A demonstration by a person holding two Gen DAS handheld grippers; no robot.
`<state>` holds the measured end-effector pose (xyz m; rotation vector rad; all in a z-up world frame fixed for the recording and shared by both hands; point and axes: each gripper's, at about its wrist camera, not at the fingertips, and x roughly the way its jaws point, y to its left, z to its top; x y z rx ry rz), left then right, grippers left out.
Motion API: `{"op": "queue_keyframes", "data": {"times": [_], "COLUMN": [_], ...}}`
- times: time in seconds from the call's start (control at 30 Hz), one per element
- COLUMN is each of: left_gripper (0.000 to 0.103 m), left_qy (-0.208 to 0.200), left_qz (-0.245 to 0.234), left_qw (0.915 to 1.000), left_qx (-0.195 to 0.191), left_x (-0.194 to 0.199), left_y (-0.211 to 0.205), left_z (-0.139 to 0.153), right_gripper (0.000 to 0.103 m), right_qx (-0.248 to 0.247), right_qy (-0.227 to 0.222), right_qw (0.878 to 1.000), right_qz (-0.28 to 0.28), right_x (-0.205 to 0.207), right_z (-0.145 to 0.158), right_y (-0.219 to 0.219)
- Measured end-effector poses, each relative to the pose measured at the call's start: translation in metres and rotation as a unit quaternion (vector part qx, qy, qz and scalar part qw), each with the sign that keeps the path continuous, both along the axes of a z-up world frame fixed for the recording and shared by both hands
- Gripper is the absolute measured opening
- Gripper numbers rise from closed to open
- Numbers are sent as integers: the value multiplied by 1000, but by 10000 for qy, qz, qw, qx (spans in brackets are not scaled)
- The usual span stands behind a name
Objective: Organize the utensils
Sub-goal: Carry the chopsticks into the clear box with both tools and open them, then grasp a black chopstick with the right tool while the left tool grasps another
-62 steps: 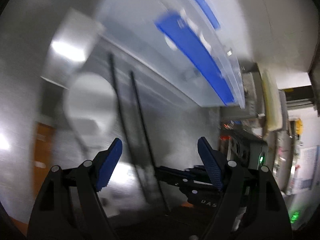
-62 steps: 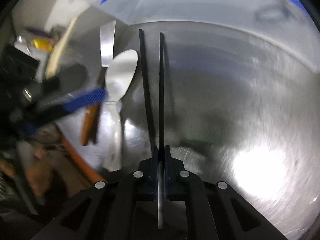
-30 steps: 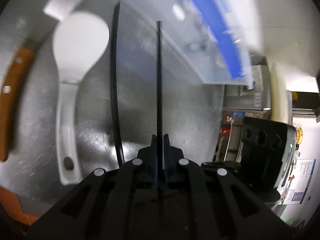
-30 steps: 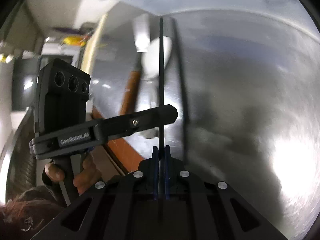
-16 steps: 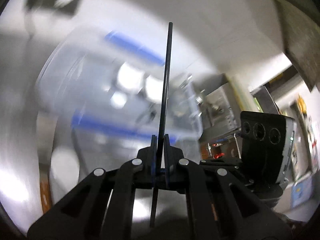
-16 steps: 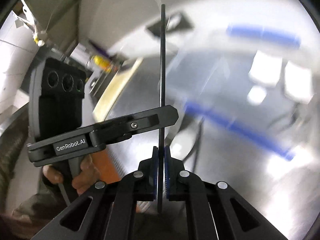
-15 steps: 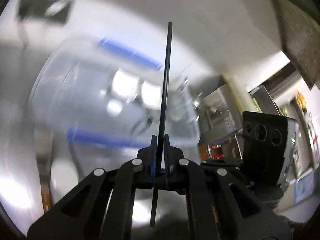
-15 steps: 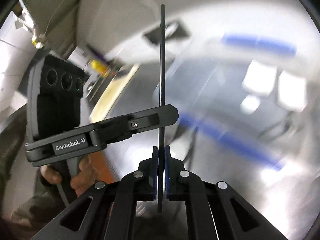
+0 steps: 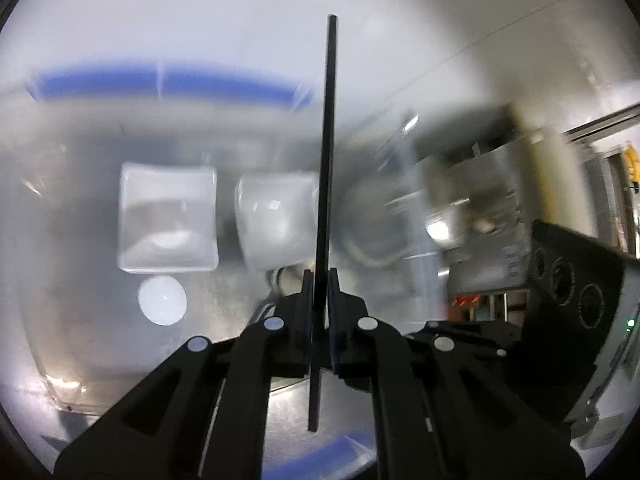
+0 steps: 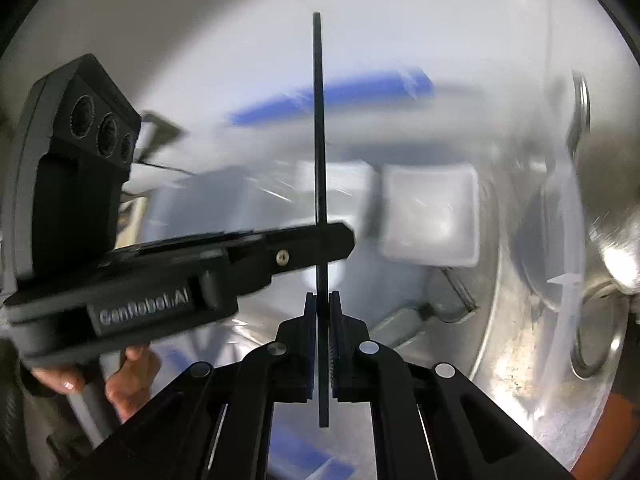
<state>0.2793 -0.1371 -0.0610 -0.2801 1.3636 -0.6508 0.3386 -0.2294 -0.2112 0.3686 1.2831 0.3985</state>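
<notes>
My left gripper (image 9: 319, 280) is shut on a black chopstick (image 9: 327, 140) that stands up along its fingers. My right gripper (image 10: 322, 300) is shut on a second black chopstick (image 10: 319, 120) in the same way. Both are held above a clear plastic bin with blue-taped rims (image 9: 168, 82), also in the right wrist view (image 10: 336, 98). Two white square cups (image 9: 168, 224) (image 10: 430, 216) sit inside the bin. The left gripper's body (image 10: 160, 272) crosses the right wrist view at the left.
A steel tabletop (image 10: 532, 380) lies under the bin. The right gripper's body (image 9: 572, 304) fills the right of the left wrist view. Shelves and clutter (image 9: 480, 200) blur behind it. A person's hand (image 10: 120, 372) holds the left gripper.
Both grippers lifted their chopsticks off the table and swung over the bin. The spoon and knife on the table have left view; the bin's inside now fills both views.
</notes>
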Motion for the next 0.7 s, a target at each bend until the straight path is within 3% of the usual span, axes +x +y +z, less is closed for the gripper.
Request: {"op": "queue_keyframes", "data": {"times": [0.1,0.27,0.37,0.43,0.5,0.53,0.57,0.6,0.63,0.7], "left_gripper": [6,6,6,6,6,16,41,59,75,75], "left_qy": [424,514,366,-98,-654,-920,-1257,-1447,-1628,-1876], "left_qz": [-124,-191,-23,171,350,451,606,749,898,1142], "left_qw": [9987,9967,9975,9988,9968,9946,9902,9865,9820,9741], "left_qx": [240,593,599,457,282,177,-34,-174,-338,-546], "left_x": [9,9,3,-14,-38,-52,-75,-91,-104,-147], "left_y": [-13,-20,-4,23,50,65,89,106,123,163], "left_z": [-35,-57,-45,-11,27,44,66,79,90,101], "right_gripper": [7,9,15,15,15,15,22,29,44,44], "right_qx": [-274,-622,-729,-869,-702,-583,-430,-190,26,75], "right_qy": [373,586,386,-70,-584,-831,-1046,-1262,-1428,-1581], "right_qw": [9989,9963,9965,9961,9958,9948,9934,9910,9870,9784], "right_qz": [-63,-94,-138,-142,-81,25,166,403,732,1331], "right_x": [7,10,0,-20,-50,-68,-86,-109,-132,-165], "right_z": [-30,-48,-35,-11,24,41,56,68,77,80], "right_y": [2,11,8,5,6,9,15,25,37,63]}}
